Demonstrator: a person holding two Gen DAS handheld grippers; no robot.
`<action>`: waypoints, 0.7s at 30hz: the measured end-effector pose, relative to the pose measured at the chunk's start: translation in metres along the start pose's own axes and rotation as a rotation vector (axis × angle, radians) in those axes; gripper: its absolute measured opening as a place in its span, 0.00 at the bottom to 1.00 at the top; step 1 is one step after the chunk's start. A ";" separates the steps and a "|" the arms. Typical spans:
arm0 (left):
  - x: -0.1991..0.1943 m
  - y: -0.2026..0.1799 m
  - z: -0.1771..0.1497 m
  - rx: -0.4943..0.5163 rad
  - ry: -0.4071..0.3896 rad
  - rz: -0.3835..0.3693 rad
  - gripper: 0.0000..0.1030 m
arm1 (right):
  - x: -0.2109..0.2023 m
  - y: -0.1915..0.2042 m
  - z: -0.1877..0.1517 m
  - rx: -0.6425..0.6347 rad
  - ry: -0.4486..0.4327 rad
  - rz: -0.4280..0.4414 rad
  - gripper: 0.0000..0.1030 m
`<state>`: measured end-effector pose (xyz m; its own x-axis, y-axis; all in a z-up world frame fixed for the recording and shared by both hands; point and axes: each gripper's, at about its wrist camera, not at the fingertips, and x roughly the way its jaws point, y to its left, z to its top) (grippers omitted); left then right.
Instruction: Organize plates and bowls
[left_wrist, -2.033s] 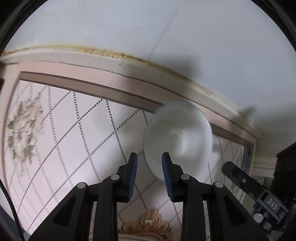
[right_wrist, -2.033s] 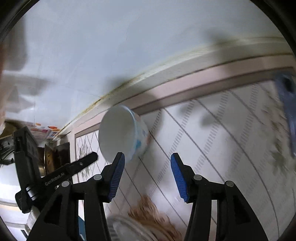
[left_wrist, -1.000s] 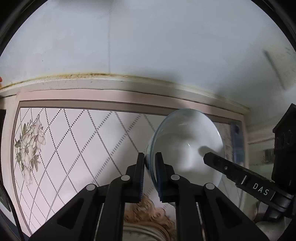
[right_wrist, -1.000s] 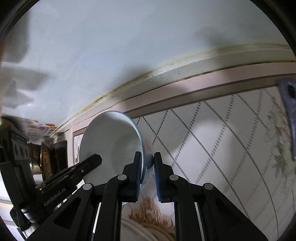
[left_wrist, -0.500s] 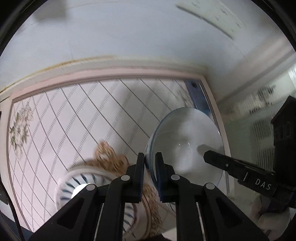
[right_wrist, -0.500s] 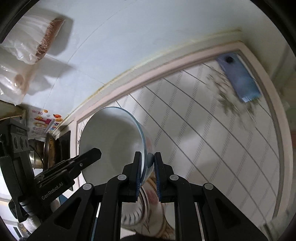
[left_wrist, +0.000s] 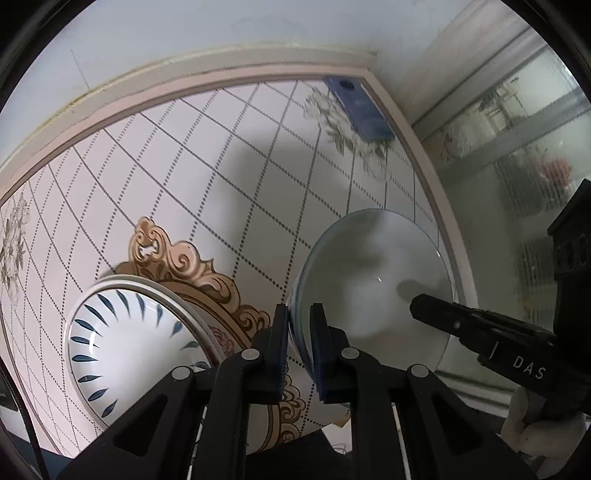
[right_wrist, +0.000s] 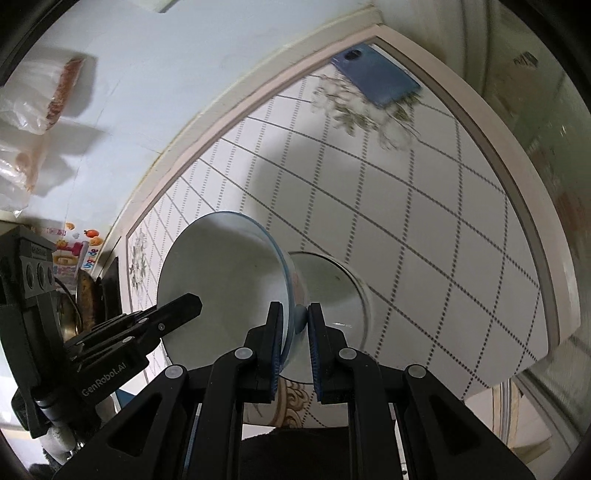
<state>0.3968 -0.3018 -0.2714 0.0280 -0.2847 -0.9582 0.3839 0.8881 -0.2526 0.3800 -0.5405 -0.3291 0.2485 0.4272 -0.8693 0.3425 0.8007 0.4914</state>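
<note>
A patterned counter (left_wrist: 184, 155) is seen below, a blue phone (left_wrist: 364, 110) lying at its far corner. A white bowl (left_wrist: 373, 280) is held above it, its rim clamped by the left gripper (left_wrist: 298, 325) and right gripper (right_wrist: 295, 325). A blue-striped bowl (left_wrist: 129, 350) sits at the near left.

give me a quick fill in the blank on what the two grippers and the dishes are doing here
1. Both the left gripper and the right gripper are shut on the rim of the same plain white ____.
2. On the table beside it rests a dish with dark ____ petal marks.
3. A ____ phone lies near the table's far corner.
4. The held dish is ____, not level.

Missing words: bowl; blue; blue; tilted
</note>
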 end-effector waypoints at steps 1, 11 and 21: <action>0.005 -0.001 -0.001 0.005 0.010 0.005 0.10 | 0.002 -0.003 -0.001 0.006 0.003 -0.001 0.15; 0.029 -0.013 -0.007 0.050 0.050 0.078 0.10 | 0.021 -0.025 -0.007 0.024 0.027 -0.028 0.15; 0.029 -0.015 -0.009 0.061 0.045 0.094 0.10 | 0.022 -0.029 -0.007 0.035 0.037 -0.038 0.18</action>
<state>0.3838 -0.3197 -0.2963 0.0256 -0.1834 -0.9827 0.4373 0.8860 -0.1540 0.3691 -0.5515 -0.3630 0.2015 0.4123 -0.8885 0.3825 0.8019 0.4589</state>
